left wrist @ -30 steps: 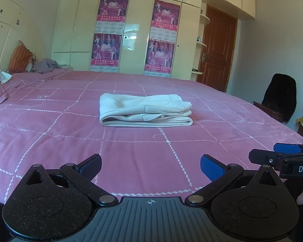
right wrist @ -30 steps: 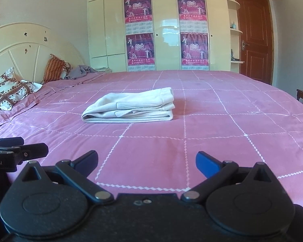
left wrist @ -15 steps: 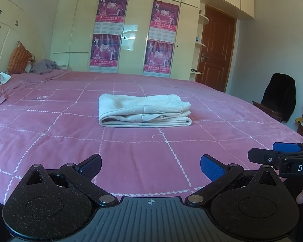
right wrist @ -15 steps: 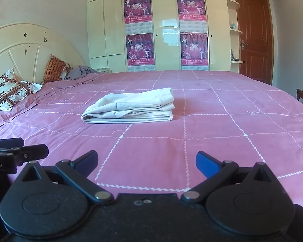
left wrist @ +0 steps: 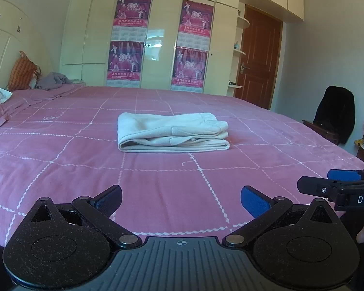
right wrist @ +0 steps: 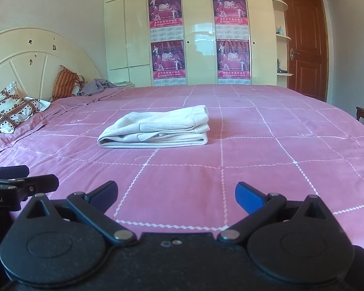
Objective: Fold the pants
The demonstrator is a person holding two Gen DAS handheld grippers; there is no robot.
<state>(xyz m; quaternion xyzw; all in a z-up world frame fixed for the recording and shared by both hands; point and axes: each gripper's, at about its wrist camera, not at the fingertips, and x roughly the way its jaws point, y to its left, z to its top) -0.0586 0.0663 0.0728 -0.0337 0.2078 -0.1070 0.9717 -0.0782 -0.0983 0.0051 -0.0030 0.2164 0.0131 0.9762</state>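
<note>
My left tongs (left wrist: 181, 200): spread wide, holding nothing
Pants (left wrist: 172, 132): folded, lying mid-bed (left wrist: 60, 169), well ahead of me
My right tongs (left wrist: 327, 181): at right edge

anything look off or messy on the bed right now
Little stands out. The pants lie folded in a neat stack on the pink bedspread, both claws open and clear of them. Only a grey garment lies crumpled near the headboard.

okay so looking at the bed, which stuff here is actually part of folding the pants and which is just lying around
Part of the job: pants, already folded, on the bedspread; left gripper and right gripper, both open and apart from the pants.

Just lying about: orange pillow, patterned pillow, grey garment, black jacket on a chair.
</note>
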